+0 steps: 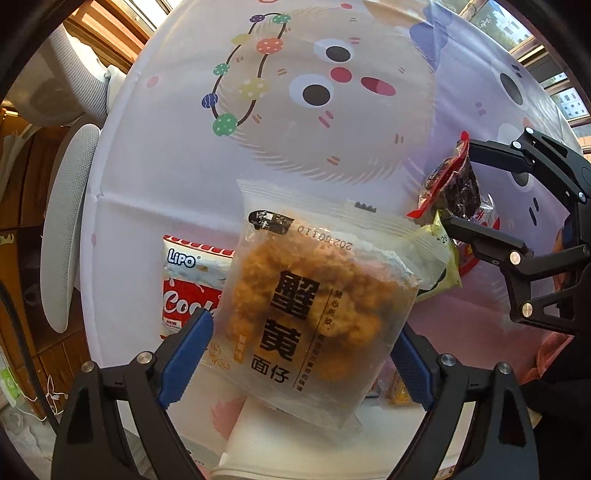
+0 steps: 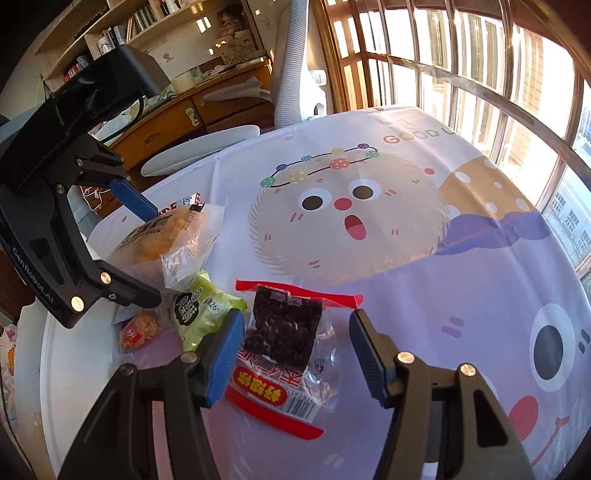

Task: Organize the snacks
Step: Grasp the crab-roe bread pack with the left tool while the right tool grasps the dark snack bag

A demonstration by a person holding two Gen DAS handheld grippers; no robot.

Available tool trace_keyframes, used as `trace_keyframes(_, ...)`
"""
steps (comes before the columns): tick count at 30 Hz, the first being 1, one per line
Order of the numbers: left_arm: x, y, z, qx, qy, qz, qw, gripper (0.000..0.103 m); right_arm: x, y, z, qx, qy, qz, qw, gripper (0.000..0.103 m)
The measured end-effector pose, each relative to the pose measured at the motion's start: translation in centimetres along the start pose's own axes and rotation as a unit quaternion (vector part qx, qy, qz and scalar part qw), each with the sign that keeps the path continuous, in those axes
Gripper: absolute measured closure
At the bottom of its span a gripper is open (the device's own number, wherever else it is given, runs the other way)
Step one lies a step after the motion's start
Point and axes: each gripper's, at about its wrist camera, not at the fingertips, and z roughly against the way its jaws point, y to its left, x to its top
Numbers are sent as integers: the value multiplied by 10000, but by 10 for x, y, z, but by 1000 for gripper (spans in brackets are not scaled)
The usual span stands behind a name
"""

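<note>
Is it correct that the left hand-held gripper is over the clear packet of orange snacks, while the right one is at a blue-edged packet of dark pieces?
Not quite: the edge is red, not blue. The right wrist view shows the right hand-held gripper at a red-edged packet of dark pieces. The left hand-held gripper is indeed over the clear packet of orange snacks.

Likely a home, bookshelf [image 2: 122, 26], wooden cabinet [image 2: 177, 114], cartoon tablecloth [image 2: 369, 229], barred windows [image 2: 461, 74]

Our left gripper [image 1: 299, 354] points straight down, its blue pads [image 1: 188, 354] spread wide, a clear packet between them; we cannot tell whether they touch it. Our right gripper [image 2: 295, 354] tilts forward and down, just to the right of the left one, its jaws half apart around a dark pouch, pads clear of it.
</note>
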Motion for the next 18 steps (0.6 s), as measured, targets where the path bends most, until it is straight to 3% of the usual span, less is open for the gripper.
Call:
trace_keyframes(9, 13, 12, -13, -172, -170, 124, 9996, 12, 2, 7, -5, -135, 33, 345, 9993, 47)
trace_keyframes(12, 9, 16, -20, -226, -256, 160, 9993, 14, 3, 12, -7, -147, 113, 504, 9986, 53)
trace_keyframes(18, -3, 20, -16, -249, -457, 299, 9982, 17, 6, 11, -8, -89, 293, 580, 9978, 54)
